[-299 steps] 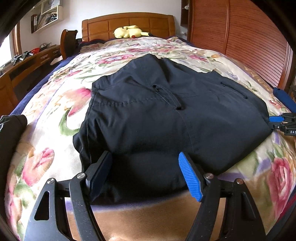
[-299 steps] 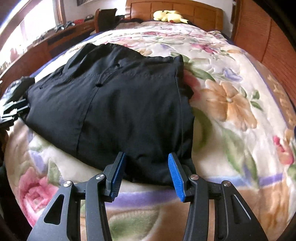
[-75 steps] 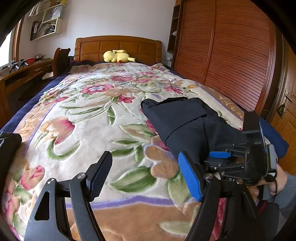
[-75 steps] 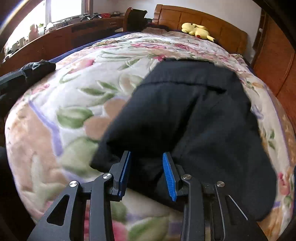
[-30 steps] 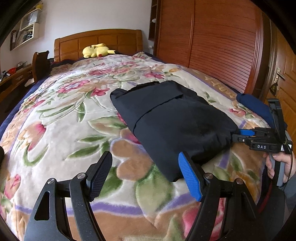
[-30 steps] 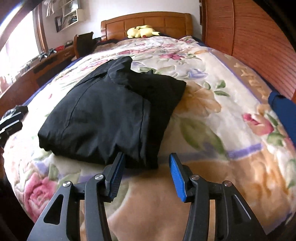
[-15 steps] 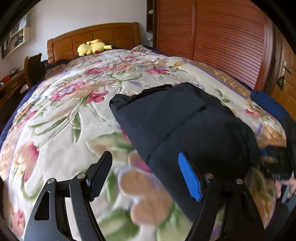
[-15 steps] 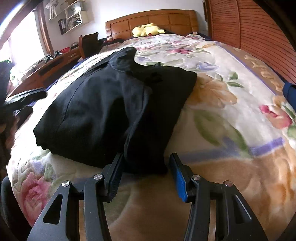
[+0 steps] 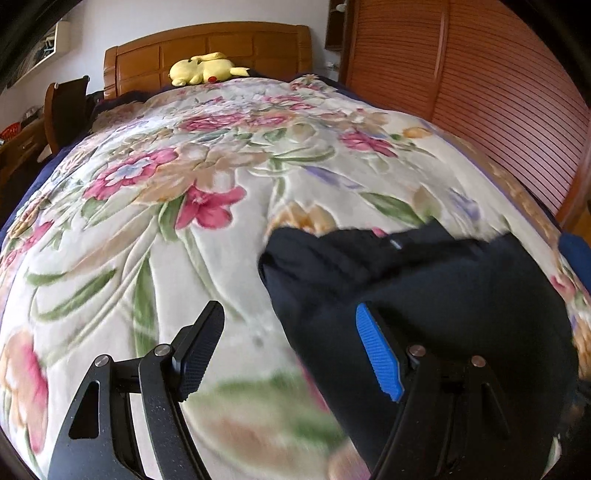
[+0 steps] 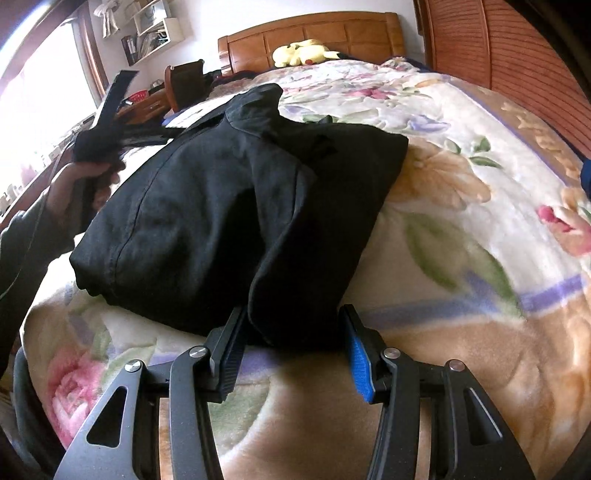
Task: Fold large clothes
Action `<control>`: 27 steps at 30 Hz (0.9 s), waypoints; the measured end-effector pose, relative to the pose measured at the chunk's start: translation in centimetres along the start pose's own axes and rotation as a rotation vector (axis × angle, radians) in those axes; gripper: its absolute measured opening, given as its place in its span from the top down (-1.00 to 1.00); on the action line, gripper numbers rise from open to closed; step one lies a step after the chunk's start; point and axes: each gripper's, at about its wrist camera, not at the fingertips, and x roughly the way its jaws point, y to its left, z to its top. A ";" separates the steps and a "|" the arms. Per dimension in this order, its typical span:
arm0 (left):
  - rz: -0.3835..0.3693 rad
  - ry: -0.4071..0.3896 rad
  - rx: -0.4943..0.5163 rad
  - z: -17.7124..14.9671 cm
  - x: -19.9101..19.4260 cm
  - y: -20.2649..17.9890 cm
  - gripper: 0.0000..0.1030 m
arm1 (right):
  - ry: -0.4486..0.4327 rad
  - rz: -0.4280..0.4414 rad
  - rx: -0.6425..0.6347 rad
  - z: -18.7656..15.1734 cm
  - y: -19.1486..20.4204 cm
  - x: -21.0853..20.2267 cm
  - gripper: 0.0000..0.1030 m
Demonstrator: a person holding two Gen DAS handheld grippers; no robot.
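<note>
Since a sec ago my left gripper [image 9: 290, 354] has swung across toward the black garment [image 10: 236, 221]; its view used to show the bundle well ahead w/ the other tool beyond it, now the dark cloth fills the lower right, right behind my blue pad. Jaws wide, nothing between them but floral blanket [image 9: 155, 229]. Right gripper [image 10: 291, 349] has barely shifted: near corner of the bundle sits betw. its fingers, jaws at a middling gap. Can't tell if the pads actually press the cloth or just flank it.

Key relation, I'd say: the garment lies folded into a thick rectangle near the foot of the bed, long axis running away from me toward the headboard [image 10: 314, 31], slightly leftward in the right view. Right tool is at the near right corner; left tool, w/ the person's hand [image 10: 79, 188] on it, is at the left edge, further along. So both are at the bundle, right nearer to a grip.

Far end: yellow plush toy [image 9: 201, 68] by the headboard, wooden wardrobe [image 9: 480, 92] on the right.
</note>
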 end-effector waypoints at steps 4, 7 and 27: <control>-0.027 0.029 -0.015 1.2 2.4 0.7 -0.45 | 0.004 -0.007 -0.012 0.3 0.4 0.2 -0.01; -0.035 0.062 -0.001 1.4 3.7 0.6 -0.46 | 0.006 -0.013 -0.022 0.5 0.6 0.4 -0.01; -0.077 0.117 0.019 1.0 4.9 -1.0 0.52 | -0.018 0.071 -0.023 0.9 0.6 0.5 0.64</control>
